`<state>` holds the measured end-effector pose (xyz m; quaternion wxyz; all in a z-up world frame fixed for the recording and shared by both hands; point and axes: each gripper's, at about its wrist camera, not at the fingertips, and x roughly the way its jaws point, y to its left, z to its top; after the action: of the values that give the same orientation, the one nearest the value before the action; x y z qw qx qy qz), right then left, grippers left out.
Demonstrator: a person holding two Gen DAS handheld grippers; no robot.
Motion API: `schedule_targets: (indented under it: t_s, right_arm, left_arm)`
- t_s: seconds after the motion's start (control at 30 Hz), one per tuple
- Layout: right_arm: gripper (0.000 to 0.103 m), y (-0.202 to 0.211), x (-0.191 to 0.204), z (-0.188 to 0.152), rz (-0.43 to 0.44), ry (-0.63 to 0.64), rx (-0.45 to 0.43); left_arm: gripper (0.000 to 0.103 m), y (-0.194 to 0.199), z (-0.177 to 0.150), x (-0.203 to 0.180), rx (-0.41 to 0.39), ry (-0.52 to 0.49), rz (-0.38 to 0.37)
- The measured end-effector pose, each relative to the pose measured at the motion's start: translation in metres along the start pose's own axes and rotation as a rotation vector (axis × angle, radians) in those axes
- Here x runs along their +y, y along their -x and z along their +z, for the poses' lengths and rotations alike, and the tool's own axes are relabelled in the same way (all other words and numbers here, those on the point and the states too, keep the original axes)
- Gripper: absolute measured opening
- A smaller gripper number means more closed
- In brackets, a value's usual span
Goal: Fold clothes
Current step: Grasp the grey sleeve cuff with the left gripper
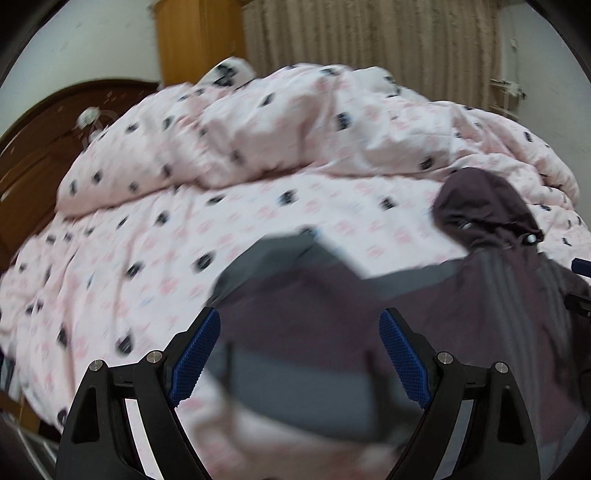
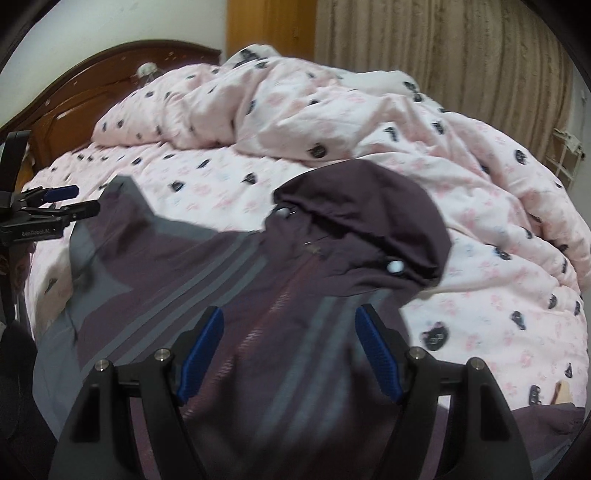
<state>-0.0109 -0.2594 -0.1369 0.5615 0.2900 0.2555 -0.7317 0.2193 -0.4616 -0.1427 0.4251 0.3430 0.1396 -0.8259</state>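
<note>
Nearest in the left wrist view, the left gripper [image 1: 299,354] has its blue-padded fingers [image 1: 194,360] spread wide and released, with nothing pinched; below them lies a blurred sleeve [image 1: 295,295] of the hooded jacket [image 1: 491,295], dark plum with grey panels. In the right wrist view the right gripper [image 2: 290,350] is likewise released, its fingers [image 2: 378,354] apart above the jacket's striped front, not pressing the cloth.

The hooded jacket [image 2: 229,280] lies spread on the bed, close to its near edge, front upward, with grey stripes running across the chest. One sleeve [image 2: 110,221] reaches toward the left gripper [image 2: 70,201], seen at the left edge of the right wrist view. Its hood [image 2: 369,206] points away from the cameras, two pale cord toggles [image 2: 393,266] at its opening.

Beyond the jacket, a pink patterned sheet [image 2: 207,184] covers the bed, and a crumpled matching duvet [image 2: 332,110] is heaped farther back. Behind stand a dark wooden headboard [image 2: 85,88], a light wooden wardrobe [image 2: 269,26] and a beige curtain [image 2: 461,55].
</note>
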Motion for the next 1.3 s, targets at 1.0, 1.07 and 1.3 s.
schedule_targets:
  t_s: [1.0, 1.07, 1.3]
  right_arm:
    - [0.075, -0.024, 0.048, -0.007, 0.038, 0.189, 0.046]
    - [0.075, -0.024, 0.047, -0.007, 0.042, 0.189, 0.044]
    - [0.075, -0.021, 0.044, -0.007, 0.049, 0.184, 0.039]
  left_arm:
    - [0.064, -0.071, -0.024, 0.133, 0.134, 0.606, -0.431]
    - [0.064, -0.074, -0.023, 0.132, 0.139, 0.600, -0.418]
    - [0.063, -0.083, -0.028, 0.141, 0.165, 0.613, -0.409]
